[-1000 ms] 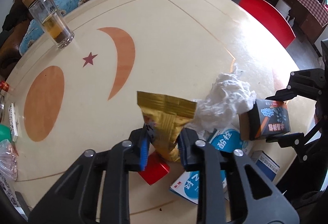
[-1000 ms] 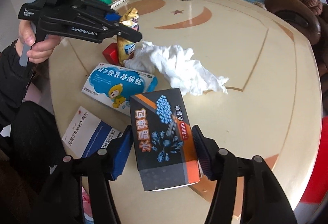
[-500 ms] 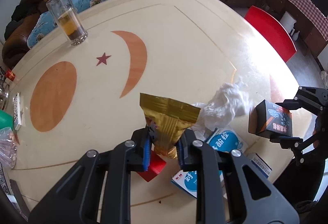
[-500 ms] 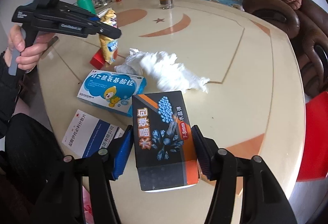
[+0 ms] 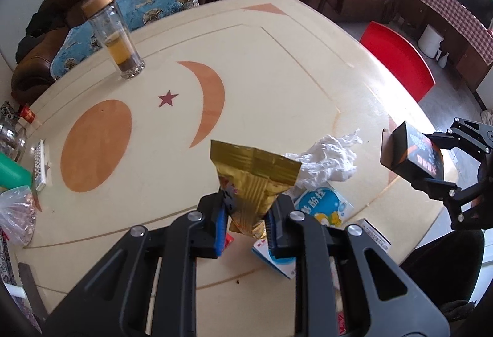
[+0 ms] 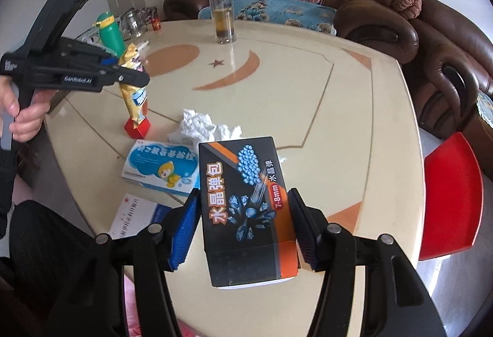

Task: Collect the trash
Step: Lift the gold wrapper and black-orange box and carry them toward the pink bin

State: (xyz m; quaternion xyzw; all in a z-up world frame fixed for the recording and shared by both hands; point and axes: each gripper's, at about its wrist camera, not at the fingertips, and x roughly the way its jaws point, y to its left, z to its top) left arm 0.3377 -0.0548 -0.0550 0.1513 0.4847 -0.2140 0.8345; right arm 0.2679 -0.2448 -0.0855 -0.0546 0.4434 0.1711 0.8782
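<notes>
My left gripper [image 5: 246,219] is shut on a gold snack wrapper [image 5: 254,179], which hangs above the cream table [image 5: 271,59]; the same wrapper [image 6: 134,87] shows in the right wrist view below the left gripper [image 6: 129,76]. My right gripper [image 6: 243,226] is shut on a black and orange box [image 6: 246,207], lifted off the table; from the left wrist view that box [image 5: 409,156] is at the far right. On the table lie a crumpled white tissue [image 6: 203,127], a blue and white medicine box [image 6: 160,166], a small red box [image 6: 137,127] and a white and blue box [image 6: 132,218].
A glass bottle of amber liquid [image 5: 112,36] stands at the table's far side. A green bottle [image 6: 109,31], jars and a plastic bag [image 5: 15,213] crowd the table's left end. A red chair [image 6: 450,198] and brown sofas [image 6: 385,16] surround the table.
Both grippers have risen with their loads. The wrapper and the black box now hang higher above the table, and more of the room shows in both views.
</notes>
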